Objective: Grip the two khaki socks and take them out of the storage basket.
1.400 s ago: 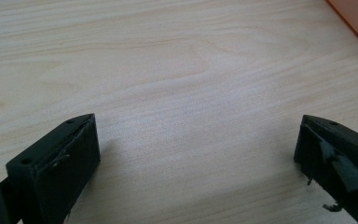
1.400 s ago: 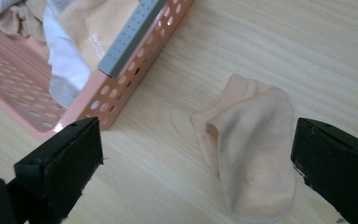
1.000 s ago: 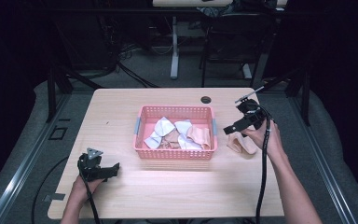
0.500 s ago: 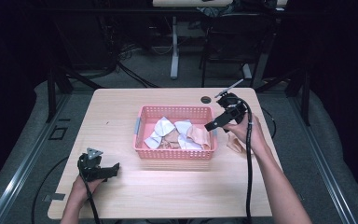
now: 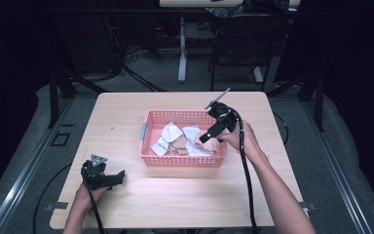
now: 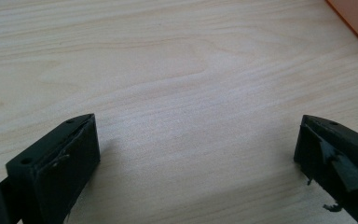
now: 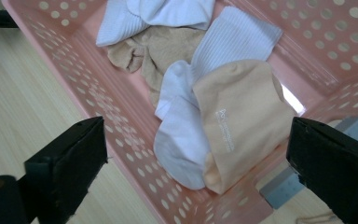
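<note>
1. High view: right tongs [image 5: 205, 140] poised over pink perforated basket [image 5: 182, 160] mid-tabletop [image 5: 126, 112]; left tongs [image 5: 119, 176] low at near left.
2. Left gripper view: spread wide, empty, above pale woodgrain.
3. Right gripper view: just narrowed slightly, nothing pinched, above soft peach sock [image 7: 242, 116] beside ribbed white socks [image 7: 182, 135].

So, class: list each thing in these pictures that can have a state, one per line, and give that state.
Pink basket: upright on the table, holding socks.
White socks: loose and crumpled in the basket.
Peach sock: lying on top, against the basket wall.
Tan sock: bunched under the white ones.
Right claw: open over the basket, just been closing a little, nothing between its jaws.
Left claw: open, low over bare table.
</note>
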The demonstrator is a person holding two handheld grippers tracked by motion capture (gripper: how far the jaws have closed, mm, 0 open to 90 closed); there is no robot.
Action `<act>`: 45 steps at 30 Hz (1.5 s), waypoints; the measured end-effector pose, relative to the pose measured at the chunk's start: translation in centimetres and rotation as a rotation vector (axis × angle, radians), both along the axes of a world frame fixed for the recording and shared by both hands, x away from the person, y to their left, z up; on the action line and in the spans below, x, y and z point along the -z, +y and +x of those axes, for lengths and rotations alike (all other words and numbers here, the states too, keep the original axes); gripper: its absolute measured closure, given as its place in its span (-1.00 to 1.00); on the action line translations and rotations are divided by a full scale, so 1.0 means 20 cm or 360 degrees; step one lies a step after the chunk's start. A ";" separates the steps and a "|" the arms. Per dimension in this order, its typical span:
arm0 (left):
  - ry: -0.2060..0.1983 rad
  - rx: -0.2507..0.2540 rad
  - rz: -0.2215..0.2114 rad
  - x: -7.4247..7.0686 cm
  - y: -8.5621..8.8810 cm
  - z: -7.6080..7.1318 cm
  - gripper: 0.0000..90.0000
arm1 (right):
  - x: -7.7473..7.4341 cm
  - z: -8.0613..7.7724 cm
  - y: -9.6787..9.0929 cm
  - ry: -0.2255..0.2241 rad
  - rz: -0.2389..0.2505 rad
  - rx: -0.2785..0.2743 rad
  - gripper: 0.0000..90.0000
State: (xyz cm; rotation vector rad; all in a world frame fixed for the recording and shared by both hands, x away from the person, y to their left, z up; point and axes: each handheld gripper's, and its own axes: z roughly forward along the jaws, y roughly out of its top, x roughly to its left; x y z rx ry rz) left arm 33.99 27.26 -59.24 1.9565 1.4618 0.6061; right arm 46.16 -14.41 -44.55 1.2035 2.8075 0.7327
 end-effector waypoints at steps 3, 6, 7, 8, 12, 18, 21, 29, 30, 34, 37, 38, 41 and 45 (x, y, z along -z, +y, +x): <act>-0.0002 0.0001 0.0001 0.00 0.00 0.00 -1.00 | 0.05 0.02 0.04 0.0026 -0.0091 -0.0011 -0.80; 0.0000 0.0000 0.0000 0.00 0.00 0.00 -1.00 | 0.11 0.03 0.07 0.0051 -0.0172 -0.0015 -0.74; 0.0000 0.0001 0.0000 0.00 0.00 0.00 -1.00 | 0.13 0.04 0.08 0.0065 -0.0176 -0.0017 -0.71; 0.0000 0.0001 0.0000 0.00 0.00 0.00 -1.00 | 0.14 0.04 0.09 0.0077 -0.0175 -0.0019 -0.70; 0.0000 0.0001 0.0000 0.00 0.00 0.00 -1.00 | 0.16 0.05 0.12 0.0085 -0.0196 -0.0028 -0.62; 0.0001 0.0003 0.0001 0.00 0.00 0.00 -1.00 | 0.22 0.07 0.14 0.0120 -0.0259 0.0001 -0.46; 0.0001 0.0003 0.0001 0.00 0.00 0.00 -1.00 | 0.24 0.08 0.14 0.0128 -0.0313 -0.0009 -0.38; 0.0001 0.0003 0.0001 0.00 0.00 0.00 -1.00 | 0.32 0.11 0.15 0.0166 -0.0405 0.0000 -0.20; 0.0001 0.0003 0.0001 0.00 0.00 0.00 -1.00 | 0.33 0.11 0.15 0.0162 -0.0413 0.0010 -0.18; 0.0001 0.0003 0.0000 0.00 0.00 0.00 -1.00 | 0.34 0.11 0.17 0.0136 -0.0457 0.0030 -0.11; 0.0001 0.0003 0.0001 0.00 0.00 0.00 -1.00 | 0.36 0.12 0.17 0.0146 -0.0478 0.0040 -0.04; 0.0001 0.0003 0.0001 0.00 0.00 0.00 -1.00 | 0.37 0.12 0.17 0.0142 -0.0482 0.0039 -0.02; 0.0001 0.0004 0.0000 0.00 0.00 0.00 -1.00 | 0.38 0.13 0.16 0.0147 -0.0487 0.0057 0.10; 0.0001 0.0003 0.0000 0.00 0.00 0.00 -1.00 | 0.39 0.13 0.17 0.0156 -0.0543 0.0056 0.26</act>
